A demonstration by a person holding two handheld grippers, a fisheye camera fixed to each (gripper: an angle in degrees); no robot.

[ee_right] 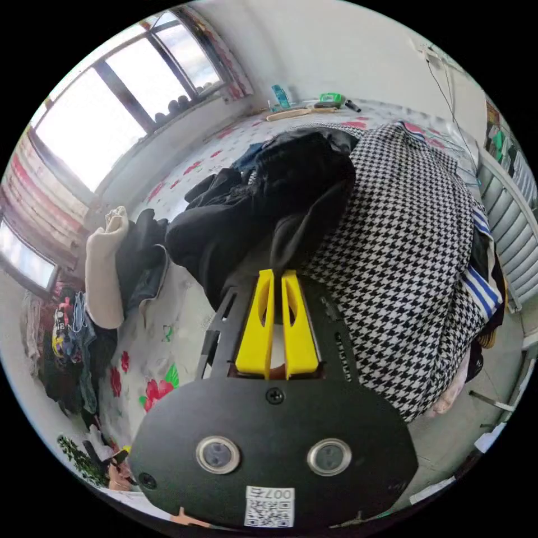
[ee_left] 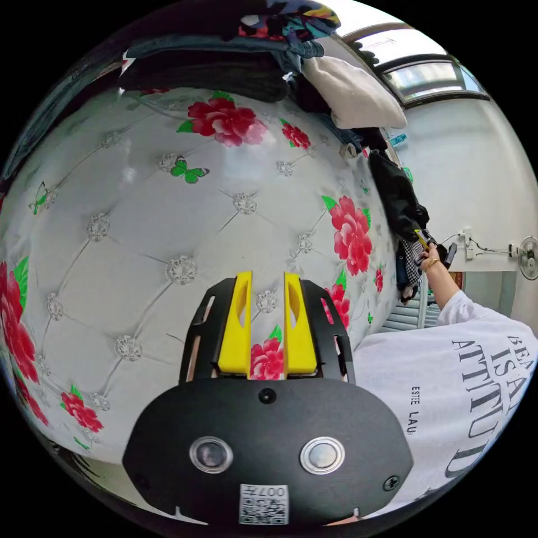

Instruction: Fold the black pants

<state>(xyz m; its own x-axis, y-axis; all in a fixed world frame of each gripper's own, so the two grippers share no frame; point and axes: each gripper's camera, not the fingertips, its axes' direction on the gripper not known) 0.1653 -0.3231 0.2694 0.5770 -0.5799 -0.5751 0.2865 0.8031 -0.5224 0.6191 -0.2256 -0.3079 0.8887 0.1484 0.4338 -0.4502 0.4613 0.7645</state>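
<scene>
Left gripper view: big white tufted bed surface (ee_left: 140,224) with red flowers and green butterflies takes most of the frame. Clothes pile (ee_left: 235,61) along the far edge, dark and cream pieces, cut off by the lens rim, hard to separate. Person's white printed shirt (ee_left: 448,381) at one side, forearm reaching to a hand (ee_left: 431,260) holding the other gripper at a dark heap; too small to read its jaws there. Left gripper (ee_left: 267,280) hangs over bare bed, yellow jaws parallel with a narrow gap, nothing between them.

Right gripper view: houndstooth garment (ee_right: 403,235) draped wide, striped cloth (ee_right: 476,280) under its edge. Black pants (ee_right: 258,213) bunched on top of it and spilling onto the bed, shape mostly lost in folds. Right gripper (ee_right: 274,274) jaws nearly together, tips at a black fold of the pants; cannot tell if both jaws pinch it. Cream garment (ee_right: 103,269) and window (ee_right: 101,101) beyond.
</scene>
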